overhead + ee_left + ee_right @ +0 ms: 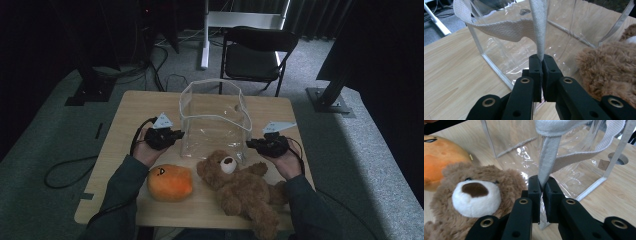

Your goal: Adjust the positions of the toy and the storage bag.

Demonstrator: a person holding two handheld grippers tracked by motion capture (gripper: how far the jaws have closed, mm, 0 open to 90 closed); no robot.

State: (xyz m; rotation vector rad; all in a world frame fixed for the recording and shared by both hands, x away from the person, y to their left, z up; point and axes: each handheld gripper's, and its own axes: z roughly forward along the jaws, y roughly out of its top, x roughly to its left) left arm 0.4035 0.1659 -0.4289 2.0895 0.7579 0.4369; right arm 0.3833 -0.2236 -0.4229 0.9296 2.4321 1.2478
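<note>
Clear plastic bag (215, 120) standing upright mid-table (125, 150), mouth open. Left claw (172, 135) at its left side, clamped tight on a white woven strap (539, 32) — webbing pinched between the closed pads. Right claw (255, 144) at the bag's right side, likewise closed on the other strap (548, 157). Brown teddy bear (240, 187) lying just in front of the bag, near the right claw; orange plush (170, 182) beside it, well apart from the left claw. No legible writing or label anywhere — only a stitched face on the orange plush.
</note>
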